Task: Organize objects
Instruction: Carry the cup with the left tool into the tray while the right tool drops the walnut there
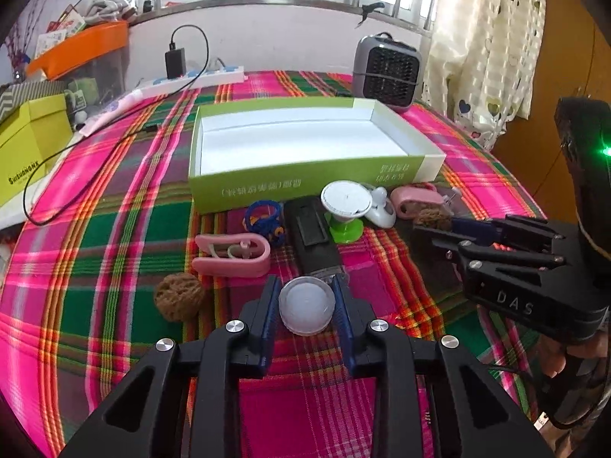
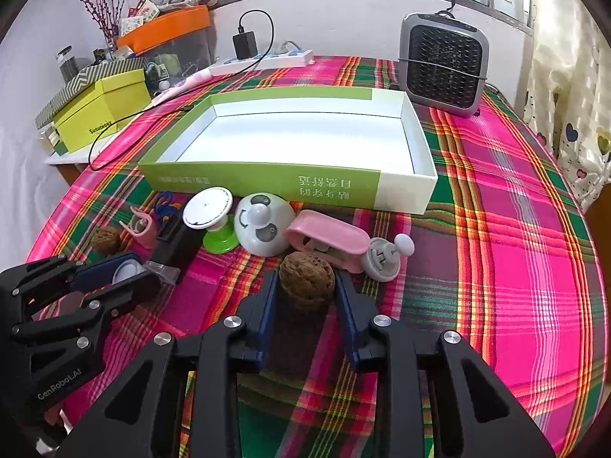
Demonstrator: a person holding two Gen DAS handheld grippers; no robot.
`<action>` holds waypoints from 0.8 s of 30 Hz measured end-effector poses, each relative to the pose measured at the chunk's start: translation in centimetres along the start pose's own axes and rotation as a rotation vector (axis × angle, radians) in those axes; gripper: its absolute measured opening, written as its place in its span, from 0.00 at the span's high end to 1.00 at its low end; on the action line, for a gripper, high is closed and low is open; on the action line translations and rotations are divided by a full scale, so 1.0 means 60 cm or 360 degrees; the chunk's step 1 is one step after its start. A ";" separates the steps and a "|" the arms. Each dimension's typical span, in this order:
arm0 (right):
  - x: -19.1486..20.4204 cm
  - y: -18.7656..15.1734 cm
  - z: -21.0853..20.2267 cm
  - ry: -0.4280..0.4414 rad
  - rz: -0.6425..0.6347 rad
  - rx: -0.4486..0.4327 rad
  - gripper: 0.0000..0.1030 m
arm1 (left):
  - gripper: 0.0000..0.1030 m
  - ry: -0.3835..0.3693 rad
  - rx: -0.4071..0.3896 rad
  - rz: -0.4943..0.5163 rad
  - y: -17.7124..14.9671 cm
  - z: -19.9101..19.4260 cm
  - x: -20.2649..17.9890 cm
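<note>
The left gripper [image 1: 306, 297] squeezes a small, round, see-through plastic pot with a white lid [image 1: 306, 308], low over the pink and green checked cloth [image 1: 114, 229]. The right gripper [image 2: 305, 286] pinches a brown wrinkly walnut [image 2: 306, 278]. Both things are round (and hard), so they could pop out and roll away on the way to the empty green and white cardboard box [image 2: 267, 185]. One gripper says "DAS", the other "GenRobot.AI". The box's writing is upside down.

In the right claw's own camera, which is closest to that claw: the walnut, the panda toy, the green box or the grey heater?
1. Walnut, between the right claw's fingers.
2. Panda toy, just behind, slightly left.
3. Green box, mid-table.
4. Grey heater, far right, by the wall.
</note>
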State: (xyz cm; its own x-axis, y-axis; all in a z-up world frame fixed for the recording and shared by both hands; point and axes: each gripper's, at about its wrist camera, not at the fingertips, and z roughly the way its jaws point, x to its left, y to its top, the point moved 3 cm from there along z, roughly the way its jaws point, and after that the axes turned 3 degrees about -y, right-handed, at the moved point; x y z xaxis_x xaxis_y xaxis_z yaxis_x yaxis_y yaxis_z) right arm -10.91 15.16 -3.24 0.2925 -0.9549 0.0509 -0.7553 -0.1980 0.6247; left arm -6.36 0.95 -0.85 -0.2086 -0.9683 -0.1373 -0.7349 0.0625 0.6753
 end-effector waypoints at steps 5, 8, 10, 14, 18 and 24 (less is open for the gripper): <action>0.004 0.010 -0.014 0.0010 -0.0001 -0.0036 0.70 | 0.75 -0.0010 -0.0035 0.0023 0.016 -0.015 0.000; 0.006 0.020 -0.024 0.0020 -0.0004 -0.0064 0.70 | 0.75 -0.0027 -0.0049 0.0018 0.030 -0.021 0.005; 0.008 0.028 -0.028 0.0023 -0.0012 -0.0076 0.70 | 0.75 -0.0032 -0.0063 0.0009 0.041 -0.025 0.011; 0.012 0.049 -0.029 0.0029 -0.0021 -0.0097 0.70 | 0.75 -0.0047 -0.0094 -0.0018 0.070 -0.025 0.024; 0.013 0.073 -0.020 0.0038 -0.0027 -0.0109 0.70 | 0.75 -0.0053 -0.0108 -0.0033 0.100 -0.012 0.039; 0.010 0.114 0.011 0.0066 -0.0017 -0.0083 0.70 | 0.75 -0.0052 -0.0079 -0.0047 0.137 0.022 0.064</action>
State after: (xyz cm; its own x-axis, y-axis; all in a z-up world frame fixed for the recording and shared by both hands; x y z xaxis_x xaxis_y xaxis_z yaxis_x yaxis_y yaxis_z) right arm -16.27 13.07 0.55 0.3251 -0.9426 0.0758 -0.7210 -0.1951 0.6649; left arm -14.06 -1.91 3.23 -0.2085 -0.9612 -0.1808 -0.7084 0.0209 0.7055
